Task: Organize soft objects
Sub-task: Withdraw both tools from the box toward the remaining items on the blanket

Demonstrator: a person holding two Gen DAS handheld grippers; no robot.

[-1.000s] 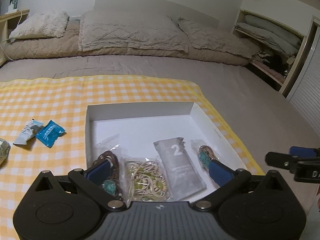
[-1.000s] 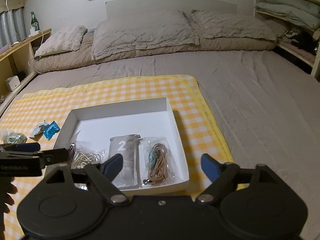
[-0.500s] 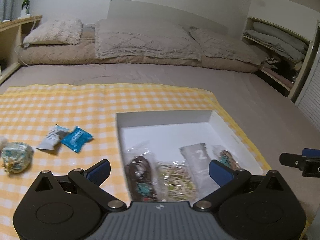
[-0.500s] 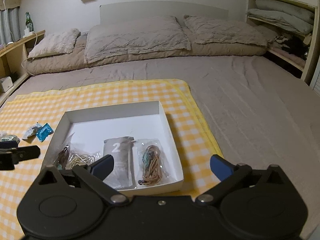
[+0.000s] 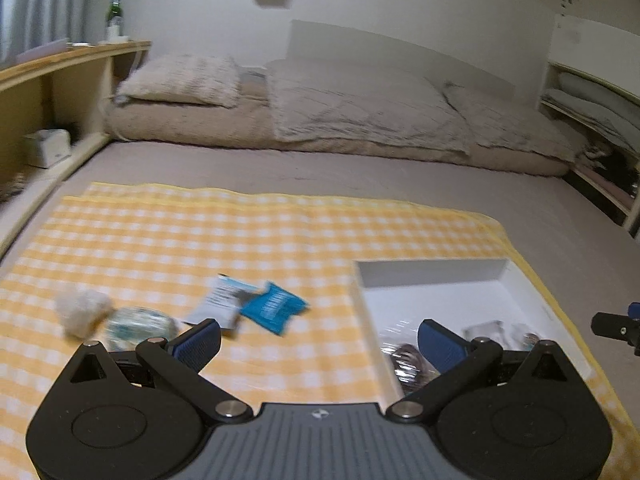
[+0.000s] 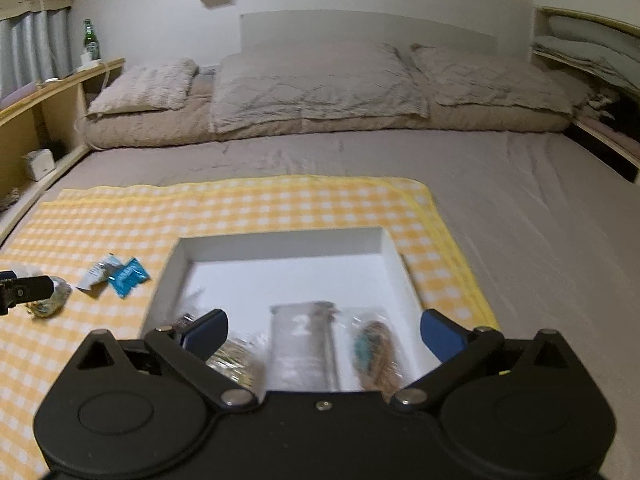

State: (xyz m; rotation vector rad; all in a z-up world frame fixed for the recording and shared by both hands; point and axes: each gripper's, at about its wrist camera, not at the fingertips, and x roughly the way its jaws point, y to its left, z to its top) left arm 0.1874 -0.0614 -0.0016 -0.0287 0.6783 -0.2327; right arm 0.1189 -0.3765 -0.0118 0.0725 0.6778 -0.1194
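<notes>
A white open box (image 6: 280,248) lies on a yellow checked cloth (image 6: 240,208) on the bed. In it lie a grey pouch marked 2 (image 6: 302,344) and clear bags of cords (image 6: 374,346). Left of the box on the cloth lie a blue packet (image 5: 274,307), a white packet (image 5: 222,300), a wrapped greenish bundle (image 5: 138,326) and a white fluffy ball (image 5: 82,312). My left gripper (image 5: 318,340) is open and empty, above the cloth between the packets and the box (image 5: 440,276). My right gripper (image 6: 324,332) is open and empty over the box's near edge.
Beige pillows (image 6: 312,80) line the head of the bed. A wooden shelf (image 5: 52,80) with a green bottle (image 5: 114,12) runs along the left. Shelves with folded bedding (image 6: 580,52) stand at the right. Bare grey sheet (image 6: 540,240) lies right of the cloth.
My left gripper has swung left, from over the box to over the cloth beside the packets. My right gripper has moved slightly left and nearer the box. Both stay open.
</notes>
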